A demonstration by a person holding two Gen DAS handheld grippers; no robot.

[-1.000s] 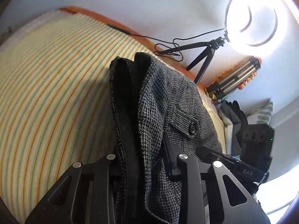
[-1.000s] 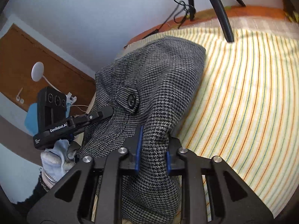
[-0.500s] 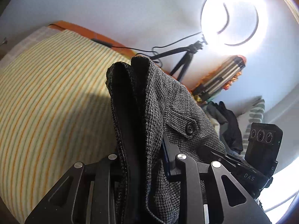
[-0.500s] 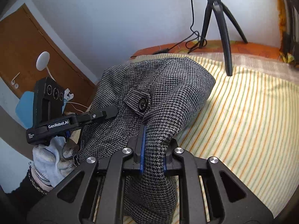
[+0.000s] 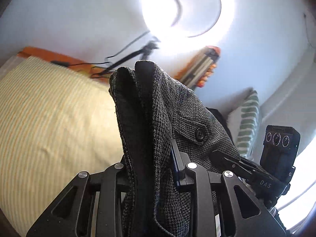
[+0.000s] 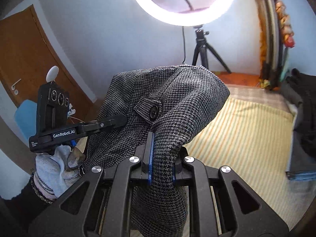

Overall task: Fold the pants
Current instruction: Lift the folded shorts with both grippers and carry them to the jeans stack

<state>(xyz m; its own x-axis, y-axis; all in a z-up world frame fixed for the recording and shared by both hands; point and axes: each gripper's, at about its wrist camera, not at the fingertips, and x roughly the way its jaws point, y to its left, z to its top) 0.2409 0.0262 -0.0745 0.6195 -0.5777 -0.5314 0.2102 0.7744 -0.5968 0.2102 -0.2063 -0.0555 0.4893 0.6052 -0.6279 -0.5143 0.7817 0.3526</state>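
Observation:
The pants (image 5: 158, 106) are grey houndstooth cloth with a buttoned pocket flap (image 5: 199, 133). They hang bunched between both grippers, lifted above the striped bed (image 5: 49, 118). My left gripper (image 5: 150, 169) is shut on one edge of the pants. My right gripper (image 6: 162, 164) is shut on the other edge of the pants (image 6: 167, 102), near the buttoned flap (image 6: 152, 108). Each gripper shows in the other's view: the right one (image 5: 246, 169) and the left one (image 6: 110, 122), held by a gloved hand (image 6: 57, 162).
A lit ring light (image 6: 183, 2) on a black tripod (image 6: 203, 47) stands at the bed's far edge. A rolled mat (image 6: 274, 39) leans on the wall. Dark folded clothes (image 6: 304, 118) lie at the bed's right side. A wooden door (image 6: 25, 59) is at the left.
Both grippers have risen and tilted upward with the pants, lifting the cloth off the bed. The ring light and wall now fill more of both views.

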